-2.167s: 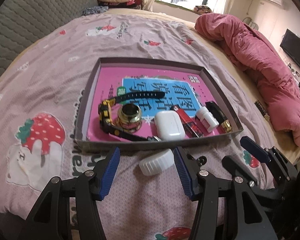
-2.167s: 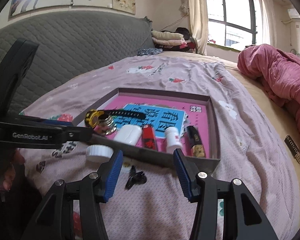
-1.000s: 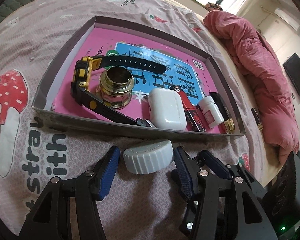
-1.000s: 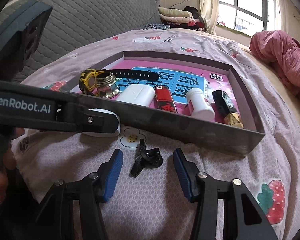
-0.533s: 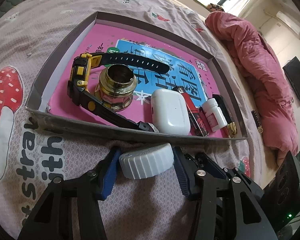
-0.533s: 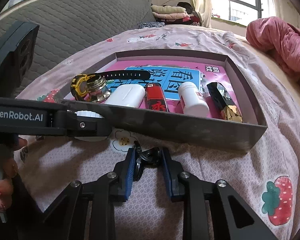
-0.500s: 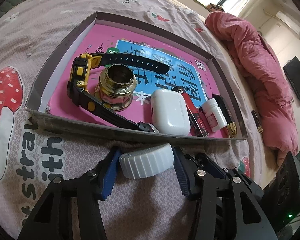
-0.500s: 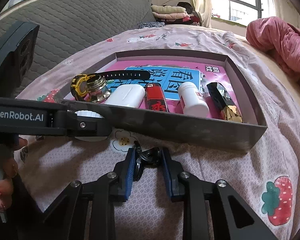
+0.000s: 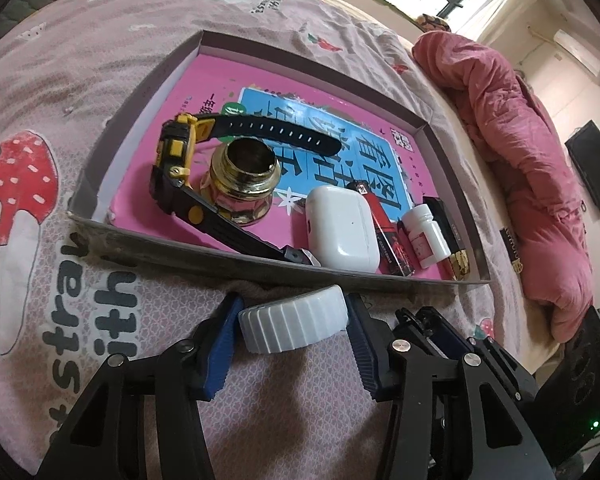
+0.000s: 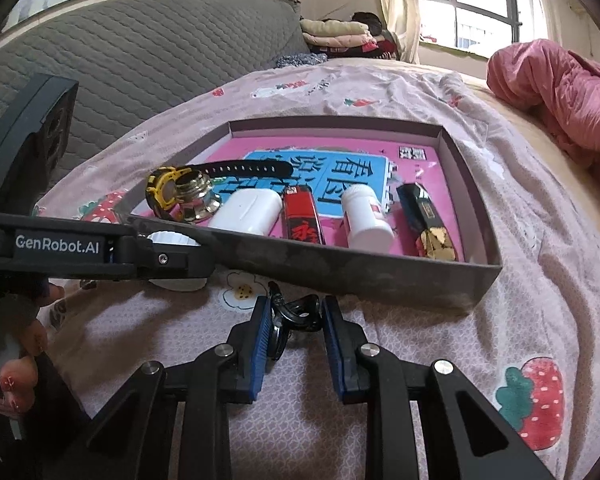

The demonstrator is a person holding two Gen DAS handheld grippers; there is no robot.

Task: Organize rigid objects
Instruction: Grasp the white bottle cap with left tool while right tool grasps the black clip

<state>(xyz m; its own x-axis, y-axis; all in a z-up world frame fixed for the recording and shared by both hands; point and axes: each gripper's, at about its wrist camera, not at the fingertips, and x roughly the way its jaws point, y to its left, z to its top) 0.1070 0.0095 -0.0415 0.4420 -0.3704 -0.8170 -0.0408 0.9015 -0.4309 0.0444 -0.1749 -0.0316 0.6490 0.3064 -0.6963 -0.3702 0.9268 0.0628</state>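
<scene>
**Both grippers clamped on items just outside the tray**

Left wrist view: the left gripper (image 9: 292, 328) grasps a white ribbed lid (image 9: 294, 324) between its blue pads, on the strawberry-print bedspread (image 9: 40, 240) just in front of the grey tray (image 9: 148, 236). Inside the tray, on a pink and blue book cover, lie a yellow-and-black watch (image 9: 176, 160), a brass fitting (image 9: 244, 184), a white earbud case (image 9: 340, 226), a red lighter (image 9: 384, 228), a small white bottle (image 9: 424, 236) and a black-and-gold box (image 9: 448, 232).

Right wrist view: the right gripper (image 10: 294, 320) is clenched on a black clip (image 10: 296, 310), on the bedspread near the tray's front wall. The left gripper's arm crosses at left, the white lid partly hidden behind it.
</scene>
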